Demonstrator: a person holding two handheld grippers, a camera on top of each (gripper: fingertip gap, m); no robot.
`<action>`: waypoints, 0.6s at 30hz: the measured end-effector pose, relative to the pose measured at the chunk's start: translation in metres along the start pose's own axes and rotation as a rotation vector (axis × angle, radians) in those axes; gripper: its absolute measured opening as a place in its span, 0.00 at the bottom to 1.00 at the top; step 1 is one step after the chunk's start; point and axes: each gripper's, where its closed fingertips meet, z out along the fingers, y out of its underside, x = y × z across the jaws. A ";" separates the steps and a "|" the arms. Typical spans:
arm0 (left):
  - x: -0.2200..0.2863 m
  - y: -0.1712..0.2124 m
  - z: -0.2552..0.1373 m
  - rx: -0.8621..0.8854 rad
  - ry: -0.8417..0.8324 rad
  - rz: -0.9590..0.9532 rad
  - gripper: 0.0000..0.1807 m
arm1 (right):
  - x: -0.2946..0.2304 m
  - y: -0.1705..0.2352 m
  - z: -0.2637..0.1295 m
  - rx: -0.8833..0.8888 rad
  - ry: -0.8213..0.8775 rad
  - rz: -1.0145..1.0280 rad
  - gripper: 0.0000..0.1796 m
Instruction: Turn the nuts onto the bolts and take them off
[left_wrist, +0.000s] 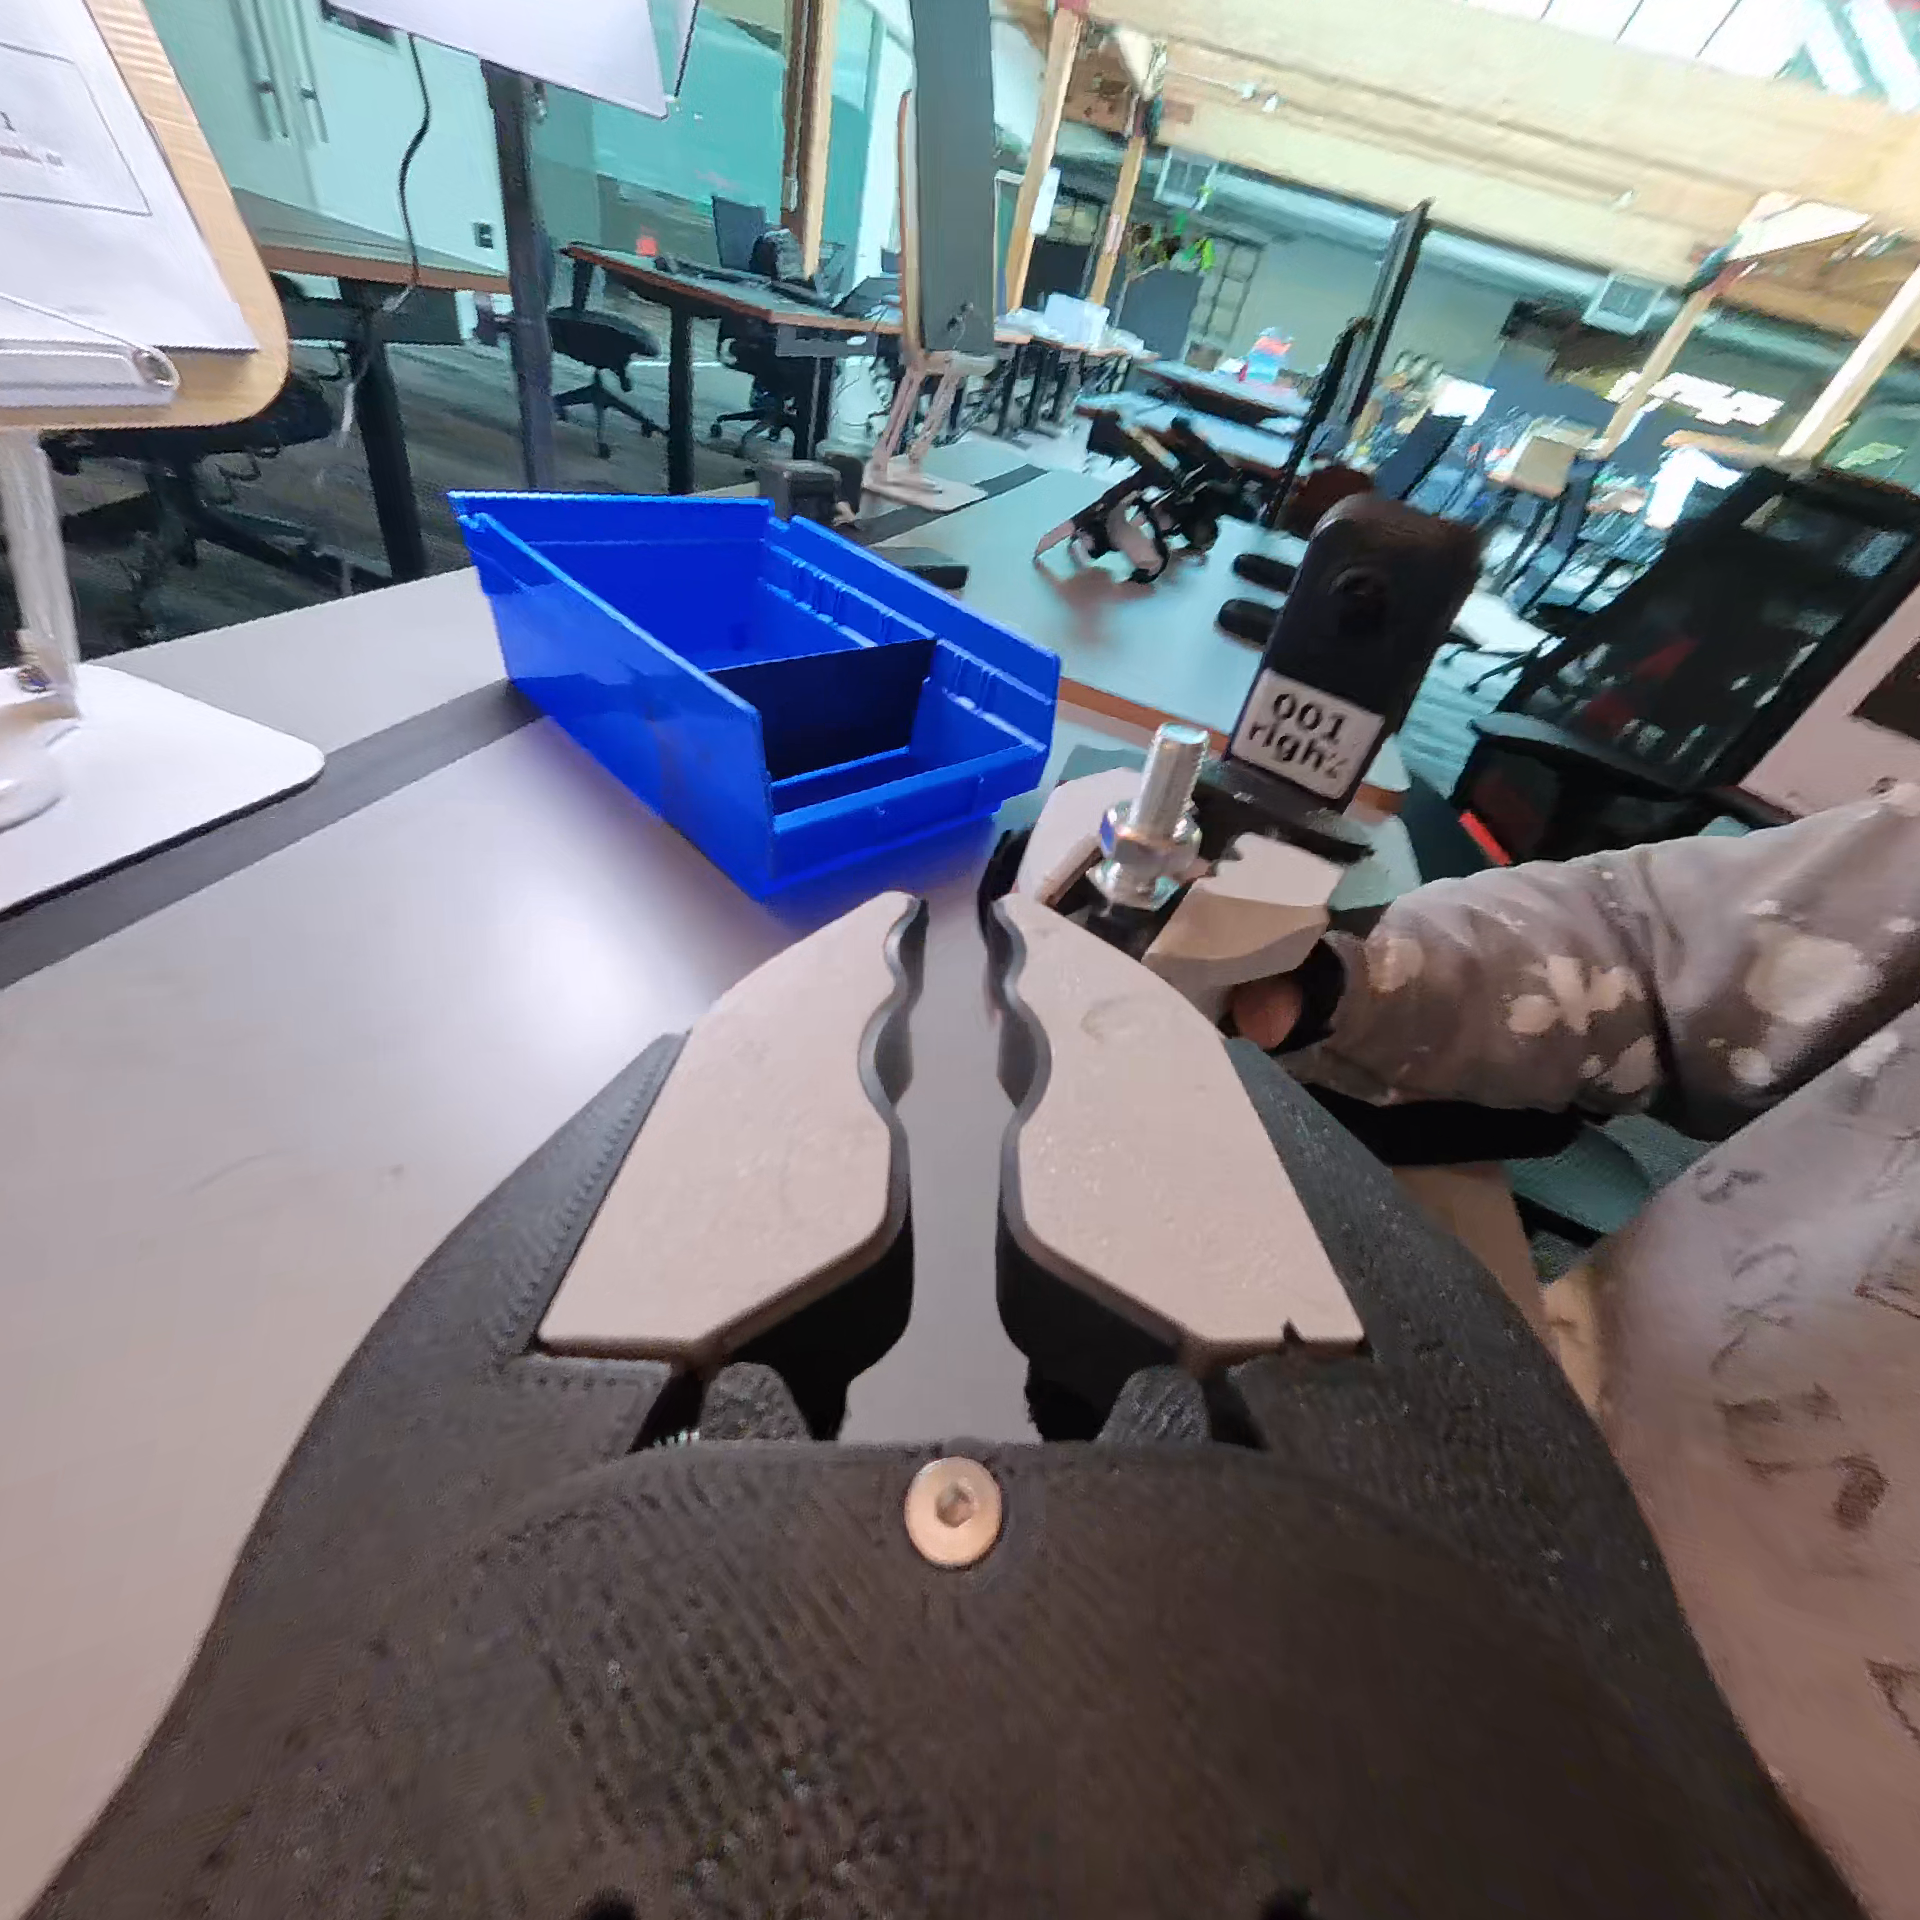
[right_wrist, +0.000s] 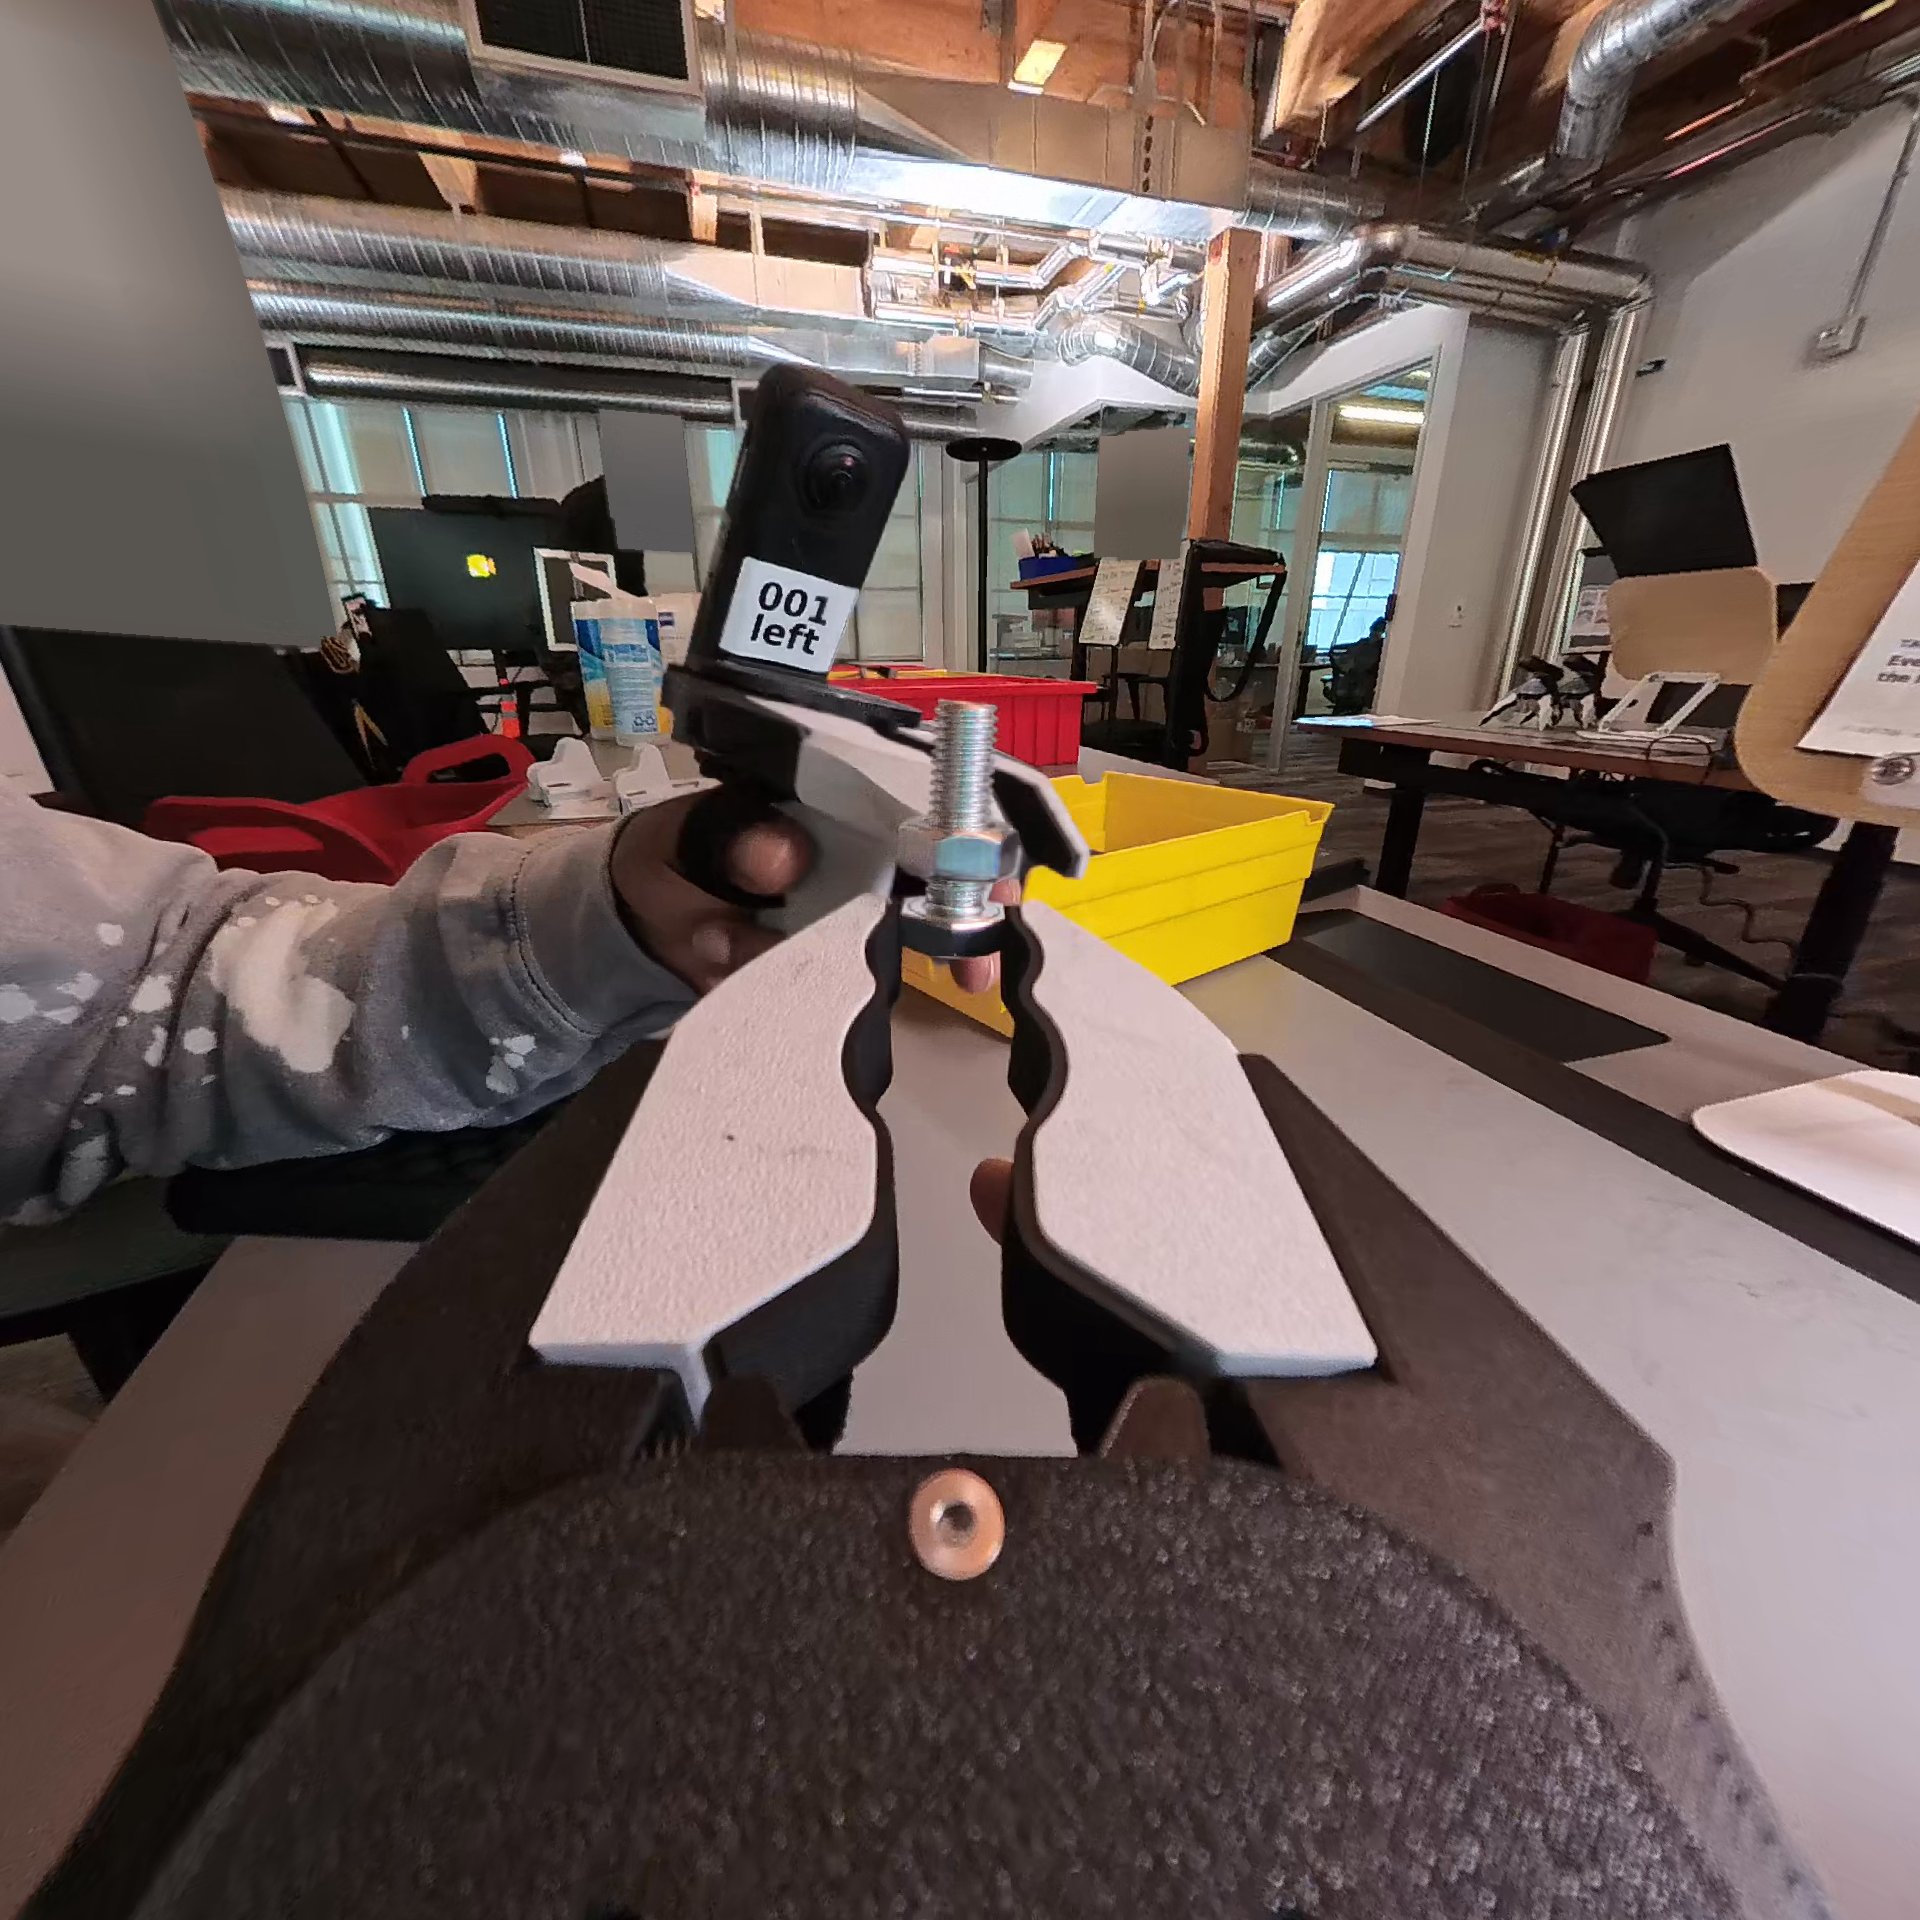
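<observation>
Fingers of the right gripper (right_wrist: 951, 935) pinch the upright bolt (right_wrist: 964, 758) by its head above the table (right_wrist: 1455, 1299), the nut (right_wrist: 961, 854) low on its thread. Just beyond, the left gripper (left_wrist: 951, 914) stands narrowly parted, empty. Rigid, slick steel, probably best gripped across the nut's flats.

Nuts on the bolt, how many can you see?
1. The nut sits on the bolt just above its head, which the right gripper clamps. The yellow bin could hide more.

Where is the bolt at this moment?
In the right wrist view the bolt stands upright at centre, its head clamped in the right gripper, a nut on its shank, in front of the yellow bin.
</observation>
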 end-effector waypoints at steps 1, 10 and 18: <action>0.005 -0.002 0.000 0.016 0.032 -0.010 0.09 | 0.000 0.001 0.000 -0.005 0.002 0.001 0.10; -0.005 0.004 0.003 -0.019 -0.056 0.029 0.02 | 0.002 -0.001 -0.001 0.005 0.002 0.014 0.10; 0.027 0.003 0.011 -0.004 0.112 0.027 0.17 | 0.000 0.006 0.002 -0.029 0.012 -0.001 0.10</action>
